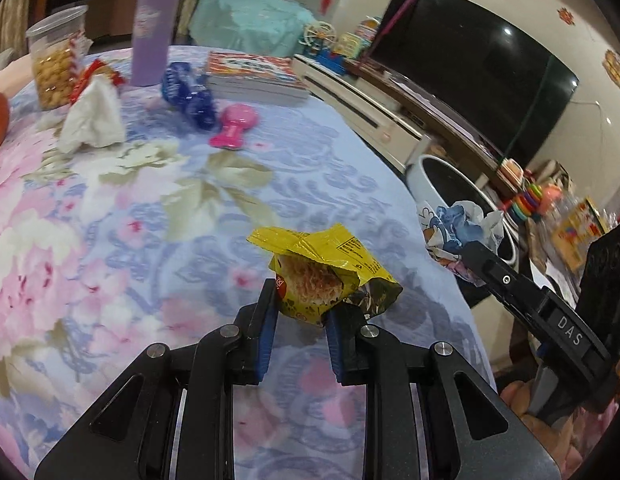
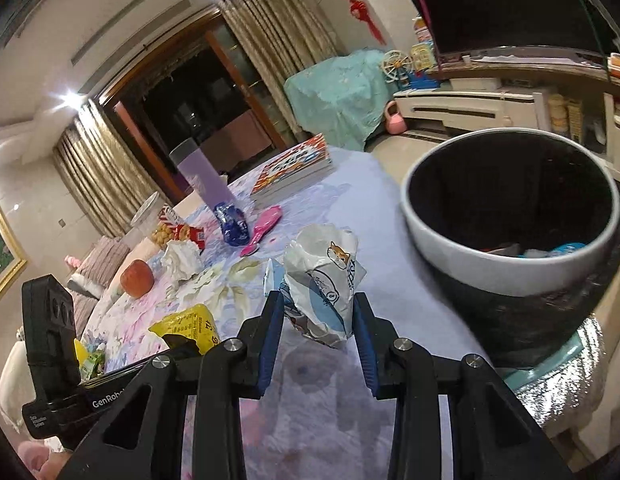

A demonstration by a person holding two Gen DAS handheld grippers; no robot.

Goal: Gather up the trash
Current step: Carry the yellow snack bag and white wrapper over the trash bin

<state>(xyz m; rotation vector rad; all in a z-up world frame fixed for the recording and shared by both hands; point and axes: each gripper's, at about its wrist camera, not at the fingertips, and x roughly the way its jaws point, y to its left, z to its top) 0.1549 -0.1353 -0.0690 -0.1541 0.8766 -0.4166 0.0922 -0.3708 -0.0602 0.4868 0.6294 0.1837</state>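
A flowered cloth covers the surface [image 1: 110,208], and beside its edge a round bin [image 2: 505,264] with a pale rim and dark inside is seen, open at the top; a few scraps, one of them light blue, lie at its bottom. Farther back on the surface a clear jar [image 1: 56,56] filled with small golden snacks is stood upright, with a lilac tumbler [image 1: 152,28] near it and a stack of books [image 1: 254,78] to the side. A crumpled white tissue [image 1: 94,116], a blue wrapper [image 1: 190,96] and a pink toy [image 1: 234,126] are left lying loose between them. The left gripper [image 1: 302,320] is clamped on a yellow noodle packet [image 1: 325,276], which is held between the jaws above the cloth. The right gripper [image 2: 317,320] is clamped on a crumpled white-and-blue wrapper [image 2: 325,280] printed with a cartoon animal, carried between the jaws just beside the bin's rim.
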